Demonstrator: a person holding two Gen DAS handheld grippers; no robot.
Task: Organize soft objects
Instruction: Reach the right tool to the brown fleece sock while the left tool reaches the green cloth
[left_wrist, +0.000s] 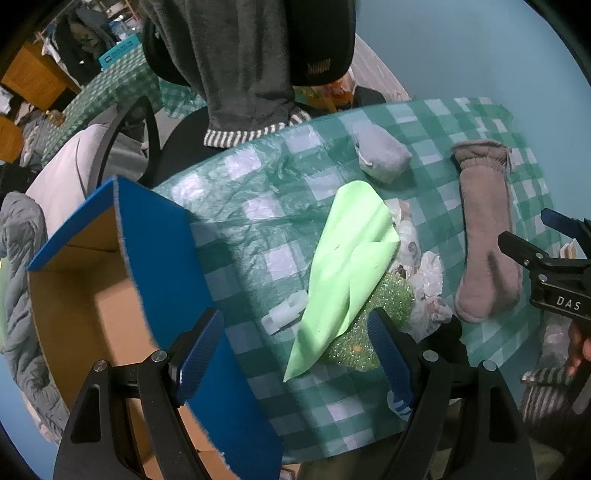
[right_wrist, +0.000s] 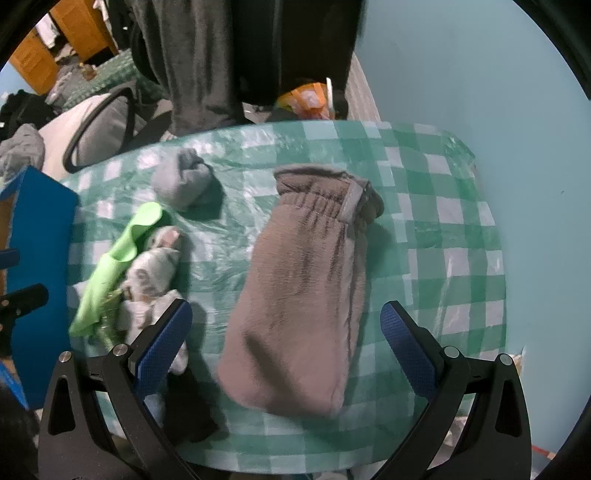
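A light green cloth (left_wrist: 345, 273) lies on the green checked tablecloth (left_wrist: 258, 192), over a glittery green pad (left_wrist: 388, 306) and white patterned cloths (left_wrist: 424, 273). My left gripper (left_wrist: 295, 362) is open just above the green cloth's near end. A brown fleece mitten (right_wrist: 303, 295) lies in front of my right gripper (right_wrist: 284, 347), which is open and empty over its near end. The mitten also shows in the left wrist view (left_wrist: 485, 229). A balled grey sock (right_wrist: 183, 182) sits further back, and it shows in the left wrist view (left_wrist: 382, 155) too.
A blue cardboard box (left_wrist: 110, 288) stands open at the table's left edge. A black chair (left_wrist: 243, 55) with a grey garment draped over it stands behind the table. A black cloth (right_wrist: 188, 406) lies by the near edge. A blue wall is on the right.
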